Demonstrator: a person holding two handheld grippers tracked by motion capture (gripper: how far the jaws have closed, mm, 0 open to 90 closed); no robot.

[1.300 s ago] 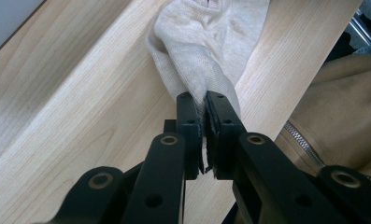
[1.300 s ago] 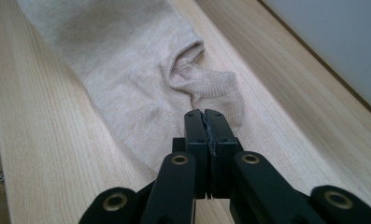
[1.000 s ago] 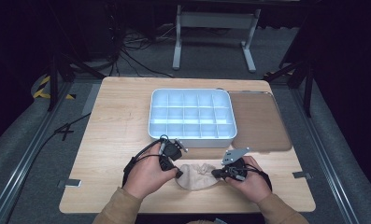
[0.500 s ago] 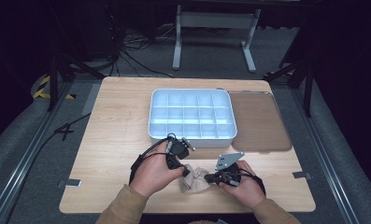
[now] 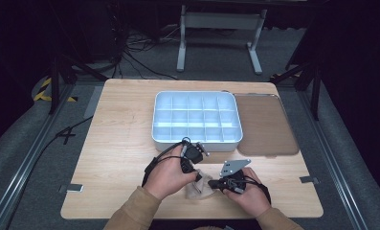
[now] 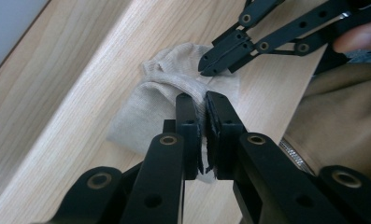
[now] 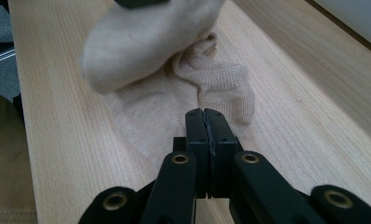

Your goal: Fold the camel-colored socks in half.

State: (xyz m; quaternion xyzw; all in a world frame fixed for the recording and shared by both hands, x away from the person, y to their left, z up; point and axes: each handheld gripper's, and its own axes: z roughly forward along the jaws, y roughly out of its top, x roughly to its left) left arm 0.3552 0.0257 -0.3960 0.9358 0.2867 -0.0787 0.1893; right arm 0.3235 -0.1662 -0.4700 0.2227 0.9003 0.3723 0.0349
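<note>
**Near the front edge: a soft sock pinched from both sides**

Near the front edge of the pale wooden tabletop [image 5: 120, 143] lies a small beige knitted sock [image 6: 169, 98], bunched between my two hands. My left gripper [image 6: 199, 135] has its black fingers closed almost completely, with a fold of the fabric pinched between them. My right gripper [image 7: 206, 140] has its fingers pressed fully together over the flat part of the sock; I cannot tell whether they have caught any cloth.

I judge the sock to be very light, limp and stretchy, not fragile, and unlikely to slip from the fingers. It will sag and fold wherever it is unsupported, so the ribbed cuff or a doubled fold looks like the best place to hold it.

Beyond it sit a white plastic compartment tray [image 5: 195, 117] and a brown translucent lid [image 5: 265, 124], just beside each other. I can read no label, brand or writing anywhere.
</note>
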